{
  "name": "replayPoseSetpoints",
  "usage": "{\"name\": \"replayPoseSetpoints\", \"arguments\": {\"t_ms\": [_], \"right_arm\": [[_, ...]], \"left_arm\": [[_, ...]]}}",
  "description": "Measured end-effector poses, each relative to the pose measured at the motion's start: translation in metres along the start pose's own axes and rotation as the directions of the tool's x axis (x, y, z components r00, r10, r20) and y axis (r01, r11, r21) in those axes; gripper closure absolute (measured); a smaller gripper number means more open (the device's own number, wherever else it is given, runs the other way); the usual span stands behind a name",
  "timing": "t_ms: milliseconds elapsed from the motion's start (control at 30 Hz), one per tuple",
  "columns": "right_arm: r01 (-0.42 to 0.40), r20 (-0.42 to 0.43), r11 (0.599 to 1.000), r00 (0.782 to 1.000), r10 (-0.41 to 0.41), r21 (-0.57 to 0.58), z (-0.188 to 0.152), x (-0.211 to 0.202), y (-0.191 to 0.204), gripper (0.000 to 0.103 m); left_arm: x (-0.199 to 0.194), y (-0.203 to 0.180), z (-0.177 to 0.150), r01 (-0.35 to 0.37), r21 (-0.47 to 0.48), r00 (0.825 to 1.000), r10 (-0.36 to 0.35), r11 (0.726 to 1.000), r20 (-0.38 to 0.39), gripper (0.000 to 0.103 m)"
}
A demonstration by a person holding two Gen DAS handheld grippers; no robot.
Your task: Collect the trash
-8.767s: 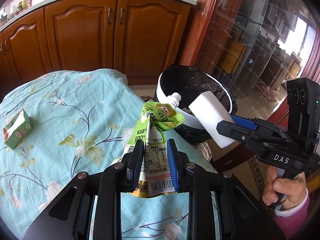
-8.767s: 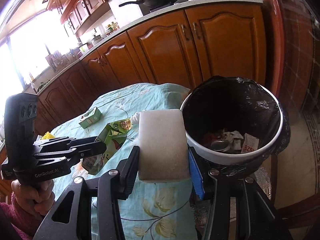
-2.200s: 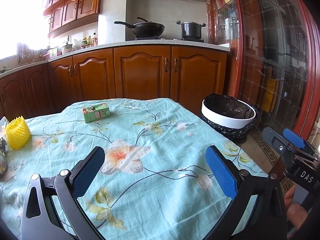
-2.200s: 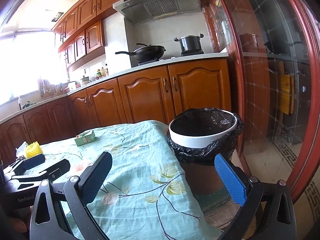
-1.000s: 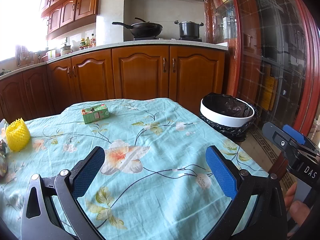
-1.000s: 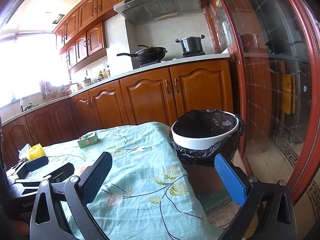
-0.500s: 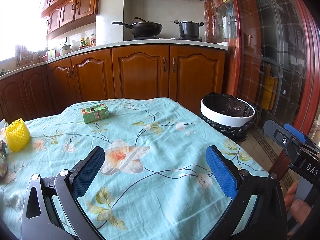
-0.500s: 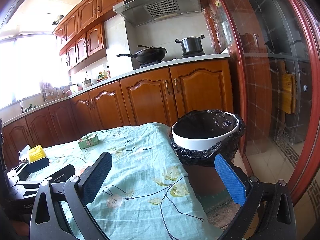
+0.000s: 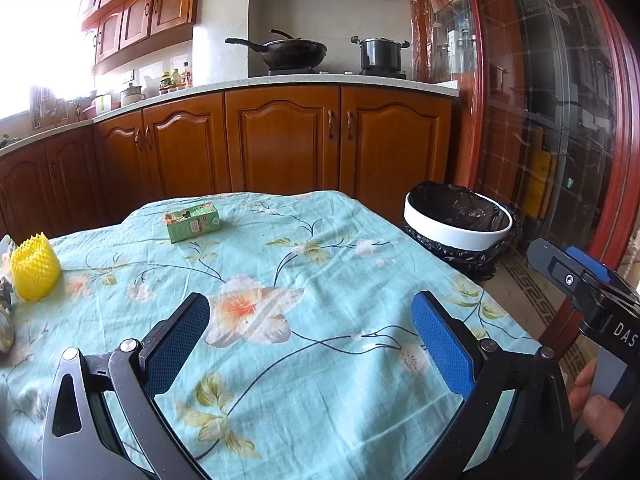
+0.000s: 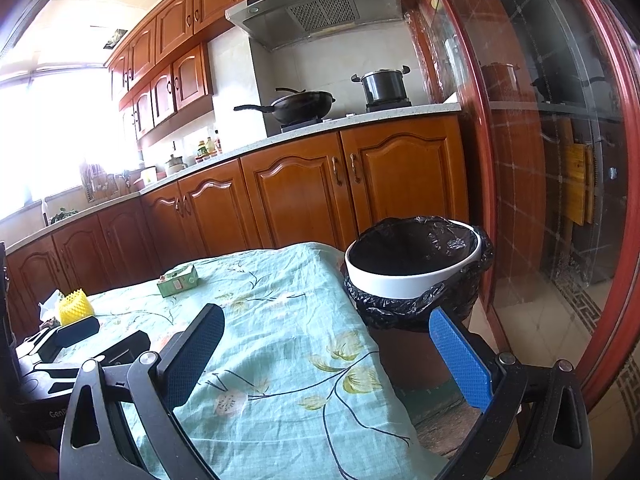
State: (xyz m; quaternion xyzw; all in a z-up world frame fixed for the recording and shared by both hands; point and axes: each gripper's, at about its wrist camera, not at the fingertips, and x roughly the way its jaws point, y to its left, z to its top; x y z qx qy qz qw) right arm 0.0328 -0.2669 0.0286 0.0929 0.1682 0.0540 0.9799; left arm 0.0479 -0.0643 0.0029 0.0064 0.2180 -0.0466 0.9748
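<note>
While both the left gripper (image 9: 310, 340) and right gripper (image 10: 328, 350) gape wide and empty, a small green cardboard carton (image 9: 192, 223) lies on the far floral tablecloth (image 9: 320, 280), left of the white black-lined trash bin (image 9: 458, 222).

My left gripper (image 9: 310, 344) and right gripper (image 10: 328, 356) both gape wide, empty; a hand (image 9: 596, 404), probably mine, grips the right handle.
</note>
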Motion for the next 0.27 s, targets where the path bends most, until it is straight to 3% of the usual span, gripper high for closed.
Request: {"name": "replayPoseSetpoints", "arguments": {"t_ms": [267], "right_arm": [[-0.006, -0.017, 1.000, 1.000, 0.006, -0.004, -0.0015, 0.0043, 0.0039, 0.000]], "left_arm": [[0.0035, 0.0051, 0.0005, 0.006, -0.010, 1.000, -0.007, 1.000, -0.016, 0.000]]}}
